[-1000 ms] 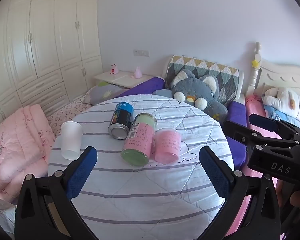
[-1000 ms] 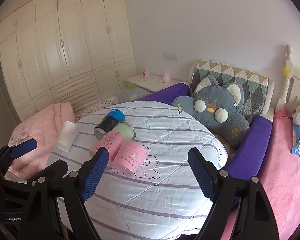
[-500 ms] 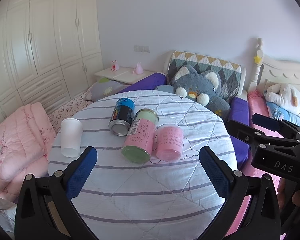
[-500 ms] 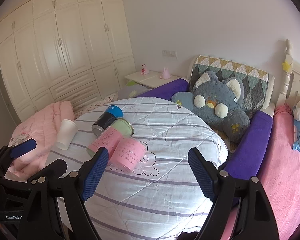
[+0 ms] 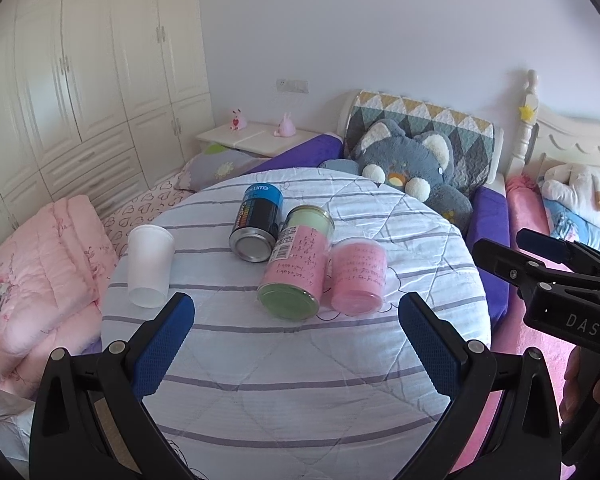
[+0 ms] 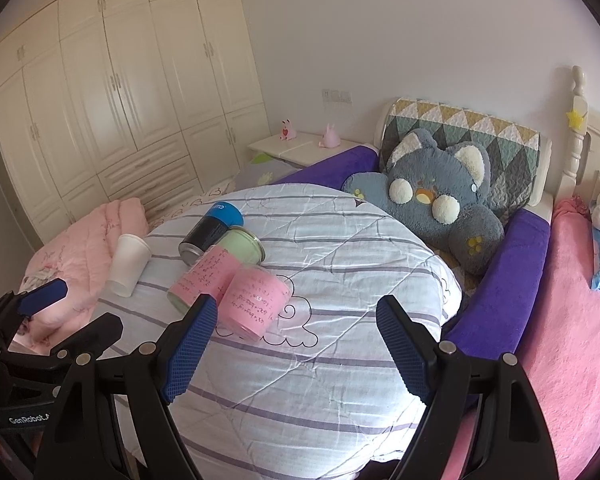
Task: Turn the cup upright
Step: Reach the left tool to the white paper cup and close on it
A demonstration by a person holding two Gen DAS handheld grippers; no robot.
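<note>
A translucent white plastic cup (image 5: 149, 265) stands upside down, mouth down, at the left edge of the round quilt-covered table (image 5: 300, 368); it also shows in the right wrist view (image 6: 127, 264). My left gripper (image 5: 296, 344) is open and empty, hovering over the table's near side, with the cup ahead and to its left. My right gripper (image 6: 292, 344) is open and empty, farther right; its black body (image 5: 560, 280) shows at the right of the left wrist view.
A blue and black can (image 5: 257, 220), a green jar with a pink label (image 5: 298, 268) and a pink jar (image 5: 358, 276) lie on their sides mid-table. A grey plush cushion (image 5: 412, 168), beds and pink bedding (image 5: 40, 264) surround the table.
Both grippers have risen and drawn back a little, so the table and its objects sit lower and slightly smaller in view. Nothing on the table has moved.
</note>
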